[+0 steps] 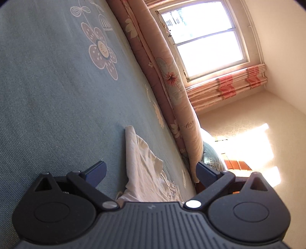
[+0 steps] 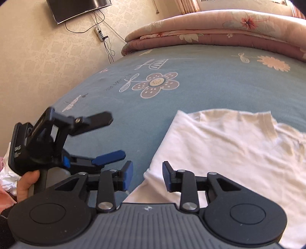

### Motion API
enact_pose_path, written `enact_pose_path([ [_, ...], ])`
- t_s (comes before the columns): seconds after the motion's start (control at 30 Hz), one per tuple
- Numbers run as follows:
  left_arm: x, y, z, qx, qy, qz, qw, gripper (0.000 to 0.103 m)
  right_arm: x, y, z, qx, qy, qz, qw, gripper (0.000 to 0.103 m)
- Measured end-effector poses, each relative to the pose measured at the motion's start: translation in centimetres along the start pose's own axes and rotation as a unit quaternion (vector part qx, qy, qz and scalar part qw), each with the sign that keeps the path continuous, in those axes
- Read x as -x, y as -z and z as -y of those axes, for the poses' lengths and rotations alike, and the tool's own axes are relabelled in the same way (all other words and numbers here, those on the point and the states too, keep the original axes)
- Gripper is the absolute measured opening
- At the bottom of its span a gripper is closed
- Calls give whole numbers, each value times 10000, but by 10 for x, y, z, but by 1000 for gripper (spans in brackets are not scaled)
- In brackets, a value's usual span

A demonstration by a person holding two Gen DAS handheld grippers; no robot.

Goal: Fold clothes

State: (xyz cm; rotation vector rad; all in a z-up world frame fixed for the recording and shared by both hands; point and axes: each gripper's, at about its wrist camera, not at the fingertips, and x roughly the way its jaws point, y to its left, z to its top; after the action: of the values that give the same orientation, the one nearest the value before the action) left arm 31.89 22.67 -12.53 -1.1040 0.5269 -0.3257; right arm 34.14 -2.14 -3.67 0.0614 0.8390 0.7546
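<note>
The right gripper [image 2: 147, 177] sits nearest its own camera, fingers [image 2: 128, 175] partly apart with nothing between them; they hang over the near left edge of a white garment [image 2: 229, 157]. The garment lies spread on the bed [image 2: 210, 80], its ribbed neckline toward the far side and its body running off the lower right of the right wrist view. To the left, a hand [image 2: 25, 184] grips the handle of the left gripper [image 2: 114, 138], which hangs over bare bedsheet, clear of the cloth. Its fingers stand wide apart and hold nothing; in the left wrist view the left gripper [image 1: 153, 172] frames the garment [image 1: 141, 168], seen edge-on and rumpled, without touching it.

The bed is covered by a blue-grey sheet printed with large mauve flowers, pale stems and a line of lettering. Along its far side lies a rolled pink quilt [image 2: 220, 24] with a floral print. Behind the bed the wall [image 2: 34, 57] is cream with an embossed pattern; a dark screen [image 2: 76, 9] is mounted high on it, with cables trailing down to a white power strip [image 2: 99, 34]. The left wrist view, strongly tilted, shows a bright window [image 1: 204, 38], a gathered curtain [image 1: 225, 86] with pink and orange bands, and a hard patch of sunlight on the wall beside it.
</note>
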Motion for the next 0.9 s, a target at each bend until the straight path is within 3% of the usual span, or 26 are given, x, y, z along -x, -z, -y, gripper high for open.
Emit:
enact_pose_path([
  [0.13,1,-1,-4,151,94,42,9998,99,-21,32,-22,175,481,-32,9987,48],
  [0.37,-2,-1,-4,133,94,-20,9999,99,-45,28,-29,337,858,428,9948,63],
  [0.6,-5,-5,-7,207,167,-46,9996,99,-56,34,-46,1054,904,547,9888,69],
  [0.77,-5,-4,-7,194,184,-76,9996,99,-58,40,-67,1940,1192,606,9718,70],
  [0.9,-4,-5,-9,226,216,-96,9995,99,-62,37,-69,2040,1306,548,9687,71],
])
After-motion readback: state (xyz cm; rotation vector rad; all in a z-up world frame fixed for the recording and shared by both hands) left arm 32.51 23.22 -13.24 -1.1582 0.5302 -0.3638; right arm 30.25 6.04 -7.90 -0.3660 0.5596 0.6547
